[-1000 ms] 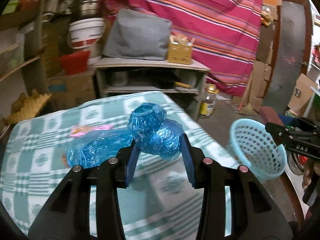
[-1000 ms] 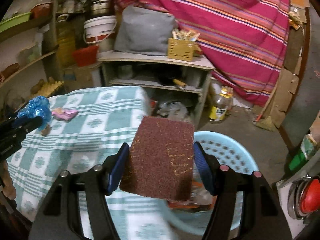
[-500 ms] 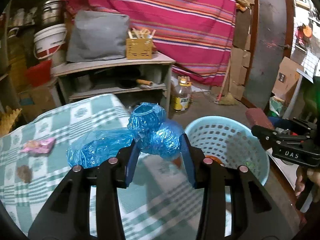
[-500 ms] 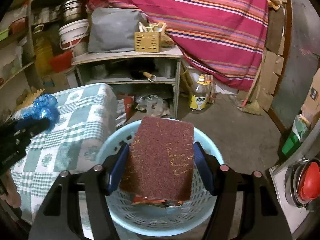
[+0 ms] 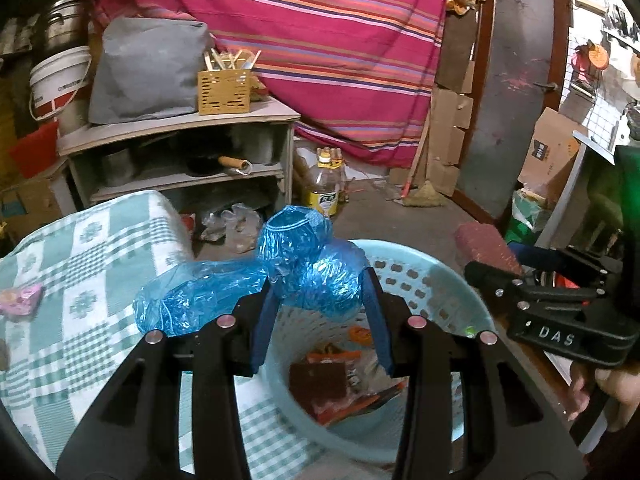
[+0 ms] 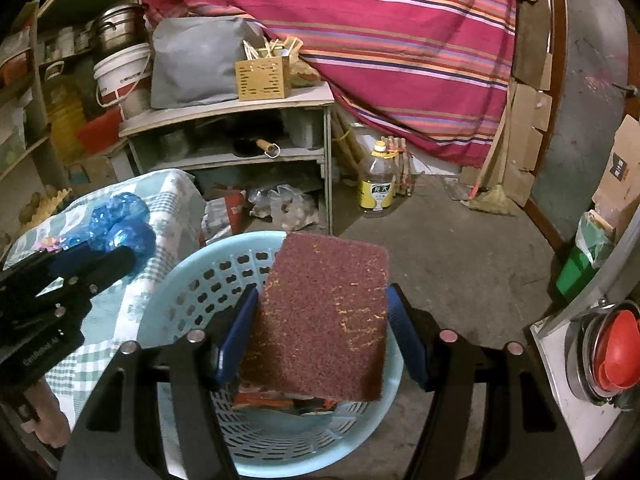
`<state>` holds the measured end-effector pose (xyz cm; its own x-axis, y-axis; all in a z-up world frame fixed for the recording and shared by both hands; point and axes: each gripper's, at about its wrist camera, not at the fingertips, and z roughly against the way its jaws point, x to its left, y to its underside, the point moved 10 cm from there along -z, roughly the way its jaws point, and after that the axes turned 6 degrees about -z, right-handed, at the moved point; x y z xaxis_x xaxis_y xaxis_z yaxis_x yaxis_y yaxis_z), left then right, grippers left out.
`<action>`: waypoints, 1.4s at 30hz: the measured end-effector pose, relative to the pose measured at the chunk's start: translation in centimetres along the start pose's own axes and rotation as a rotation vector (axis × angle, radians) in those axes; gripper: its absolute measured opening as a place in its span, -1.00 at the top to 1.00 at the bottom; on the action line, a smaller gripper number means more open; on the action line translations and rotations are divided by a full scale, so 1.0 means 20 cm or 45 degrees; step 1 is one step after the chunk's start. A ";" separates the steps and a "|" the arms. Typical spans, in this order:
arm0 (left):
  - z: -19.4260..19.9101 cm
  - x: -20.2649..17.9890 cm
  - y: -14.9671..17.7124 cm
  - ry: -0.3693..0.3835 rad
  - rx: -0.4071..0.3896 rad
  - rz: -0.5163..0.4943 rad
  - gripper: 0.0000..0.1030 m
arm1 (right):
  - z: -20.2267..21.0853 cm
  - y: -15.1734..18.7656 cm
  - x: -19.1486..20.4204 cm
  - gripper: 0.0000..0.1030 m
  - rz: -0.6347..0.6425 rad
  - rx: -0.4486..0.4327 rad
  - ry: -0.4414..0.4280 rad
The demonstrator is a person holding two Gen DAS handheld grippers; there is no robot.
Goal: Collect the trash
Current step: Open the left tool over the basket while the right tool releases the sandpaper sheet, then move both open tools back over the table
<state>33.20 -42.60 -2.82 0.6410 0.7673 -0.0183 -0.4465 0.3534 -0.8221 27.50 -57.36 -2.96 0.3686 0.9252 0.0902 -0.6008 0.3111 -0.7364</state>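
Cluttered storeroom: striped pink cloth (image 5: pixel 340 40) hung across the back, grey shelf unit (image 5: pixel 180 148) at 11 o'clock in both views, oil bottle (image 6: pixel 376 184) on the concrete floor at 12. Green-checked tablecloth (image 5: pixel 80 280) filling 9 o'clock of the left view, pink wrapper (image 5: pixel 20 300) lying on it at the far 9 edge. Light blue basket (image 6: pixel 192 292) on the floor just beside the table edge, low centre in both views, with orange wrappers and a brown pad (image 5: pixel 318 380) already at the bottom. Left gripper (image 5: pixel 318 300) tilted down over the near rim, clamped on crumpled blue plastic (image 5: pixel 312 276); wad bulging up past the fingertips, loose tail trailing toward 9 over the cloth. Pads pressing the wad on both sides. Right gripper (image 6: pixel 322 320) pitched down, poised over the basket mouth, grasping a dark red scouring pad (image 6: pixel 328 312) by its two side edges; pad standing nearly flat-on to the camera, top edge leaning toward 1 o'clock, covering most of the basket interior. Seen from the left view, right gripper at 3 o'clock, pad end jutting toward 11 above the basket's right rim, fingers of the holding hand (image 5: pixel 608 388) visible at 4. Seen from the right view, left gripper at 9 with its blue wad above the table corner.
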 end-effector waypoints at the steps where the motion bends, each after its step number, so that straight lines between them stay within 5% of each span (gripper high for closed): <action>1: -0.01 -0.02 0.00 0.003 0.000 -0.003 0.20 | -0.01 0.00 -0.01 -0.25 -0.005 0.003 0.000; 4: -0.04 -0.05 -0.02 0.009 0.003 -0.005 0.16 | -0.01 0.00 -0.03 -0.25 -0.014 0.008 0.004; 8: -0.03 -0.03 -0.04 -0.010 -0.009 0.004 -0.34 | -0.02 -0.01 -0.06 -0.25 -0.019 0.007 0.013; 17: 0.17 0.09 -0.10 -0.134 -0.101 -0.008 -0.79 | -0.04 -0.01 -0.06 -0.25 -0.025 0.013 0.010; 23: 0.33 0.29 -0.11 -0.249 -0.145 -0.002 -0.89 | -0.10 -0.02 0.02 -0.27 -0.024 0.031 0.000; 27: 0.41 0.46 -0.08 -0.302 -0.136 0.041 -0.89 | -0.14 -0.03 0.06 -0.72 -0.042 0.018 0.020; 42: 0.68 1.14 0.21 -0.500 -0.094 0.177 -0.89 | -0.09 0.01 0.39 -0.78 -0.023 -0.013 0.022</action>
<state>37.38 -16.38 1.05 0.2853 0.9555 0.0747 -0.4568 0.2040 -0.8658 31.58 -50.48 -3.55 0.3917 0.9155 0.0924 -0.5864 0.3257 -0.7417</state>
